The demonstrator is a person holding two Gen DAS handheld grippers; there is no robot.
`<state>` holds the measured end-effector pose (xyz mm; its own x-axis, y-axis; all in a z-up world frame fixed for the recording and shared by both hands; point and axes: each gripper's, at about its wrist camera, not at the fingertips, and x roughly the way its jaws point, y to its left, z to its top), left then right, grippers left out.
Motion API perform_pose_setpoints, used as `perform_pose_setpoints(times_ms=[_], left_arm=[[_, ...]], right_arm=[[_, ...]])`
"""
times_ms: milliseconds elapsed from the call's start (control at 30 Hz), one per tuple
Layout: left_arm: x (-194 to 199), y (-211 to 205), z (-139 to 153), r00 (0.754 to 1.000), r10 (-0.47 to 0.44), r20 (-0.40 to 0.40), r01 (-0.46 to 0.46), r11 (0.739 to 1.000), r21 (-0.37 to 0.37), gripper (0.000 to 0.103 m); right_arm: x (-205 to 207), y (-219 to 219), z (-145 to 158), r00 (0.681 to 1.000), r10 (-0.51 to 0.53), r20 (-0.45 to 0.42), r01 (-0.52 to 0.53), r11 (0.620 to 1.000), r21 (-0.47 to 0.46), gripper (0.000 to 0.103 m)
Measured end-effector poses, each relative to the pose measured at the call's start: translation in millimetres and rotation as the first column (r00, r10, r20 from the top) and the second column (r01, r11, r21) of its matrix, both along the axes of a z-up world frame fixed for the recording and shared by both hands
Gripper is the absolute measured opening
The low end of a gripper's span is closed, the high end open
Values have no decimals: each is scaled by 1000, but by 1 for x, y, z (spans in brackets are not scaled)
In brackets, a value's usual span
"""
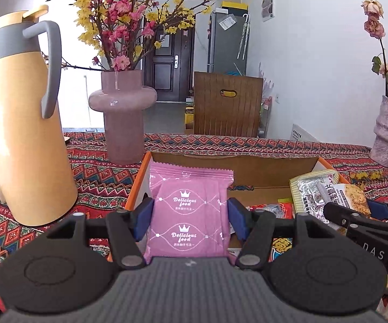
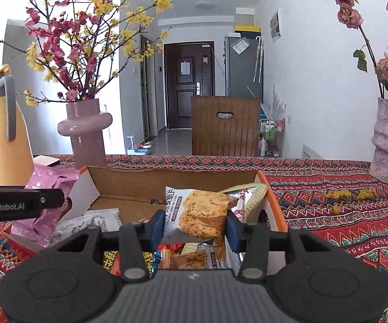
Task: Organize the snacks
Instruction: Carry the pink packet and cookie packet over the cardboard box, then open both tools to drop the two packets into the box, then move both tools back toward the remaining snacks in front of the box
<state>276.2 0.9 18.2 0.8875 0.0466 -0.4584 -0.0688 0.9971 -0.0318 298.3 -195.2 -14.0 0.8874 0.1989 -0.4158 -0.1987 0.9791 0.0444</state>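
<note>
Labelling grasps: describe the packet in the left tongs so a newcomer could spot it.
Start at the cardboard box with orange edges on the patterned tablecloth. At its left end the left tongs clamp a pink packet upright. It alone is plain pink with white crowns and "Delicious food"; the others show food photos.

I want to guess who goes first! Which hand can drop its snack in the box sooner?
Probably right: the right gripper holds its cracker packet over the box; the left gripper's pink packet hangs at its edge.
</note>
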Motion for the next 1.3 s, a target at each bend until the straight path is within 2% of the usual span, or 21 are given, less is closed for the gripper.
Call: perform_pose_setpoints(times_ms=[267,367,467,500,533,567,633,1000,1300], left_arm=[[7,2,-11,999,-3,-37,3,1000,8,61],[3,4,-10,1000,1,-22,-1,1000,-6,64],[-4,8,-5,999,27,21,-27,999,-22,88],[-6,9,-3,999,35,34,-34,999,-25,94],[-8,10,-2,998,42,41,-40,999,-29,98],[-11,11,-1,997,50,51,-49,998,-36,103],[-13,12,1,996,57,62,-54,998,-41,103],[-20,12,7,996,68,51,-65,996,-66,103],[-48,9,37,995,50,83,-43,996,-77,103]], right_arm=[[1,8,-10,999,18,-28,-19,999,-36,47],[-2,7,-9,1000,12,-27,-12,999,-31,55],[-6,3,-7,1000,2,-24,-2,1000,-19,71],[-7,1,-6,1000,-5,-21,4,1000,-16,84],[-8,0,-6,1000,-11,-15,10,1000,-15,92],[-9,-1,-4,1000,-16,-10,15,1000,-11,94],[-11,-4,-3,1000,-23,-5,23,1000,4,103],[-19,-8,5,1000,-22,6,22,1000,19,103],[-47,-2,32,996,4,84,-4,1000,-8,103]])
